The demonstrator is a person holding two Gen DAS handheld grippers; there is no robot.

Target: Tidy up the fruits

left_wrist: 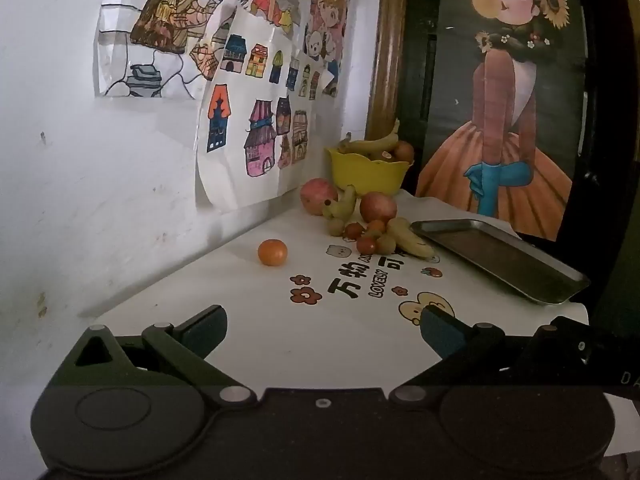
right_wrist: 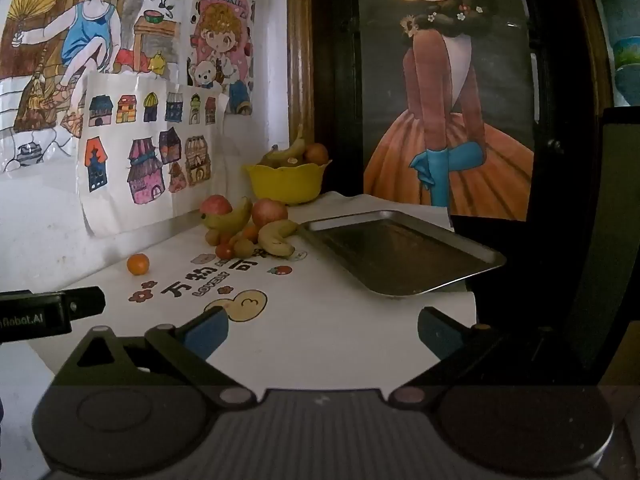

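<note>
Both tongs sit nearest, at the front edge of the table (left_wrist: 248,344): left tongs (left_wrist: 322,330) and right tongs (right_wrist: 323,330), each spread wide, blue pads well apart, nothing between them, touching nothing. Released, both tipped slightly down toward the fruit. Left tongs' tip also shows at the left edge of the right view.

Printed cloth (right_wrist: 304,344) covers the table; probably a work surface for the sorting.

Next out, one orange (left_wrist: 272,252) lies alone near the wall, well apart from the rest. Likely an easy first pick for the left tongs.

Right of centre, a metal tray (right_wrist: 476,258) lies bare, no fruit in it. Judged to be the landing spot, set within reach of the right tongs.

Beyond, a loose heap: two apples (left_wrist: 378,207), two bananas (left_wrist: 408,238), several small round fruits (left_wrist: 366,245), all touching or just beside one another, next to the tray's far corner.

Farthest, a yellow bowl (left_wrist: 366,176) in the corner already holds a banana and other fruit. Drawings (left_wrist: 256,128) hang on the wall behind.

Sorting not yet begun, by the look of it.
</note>
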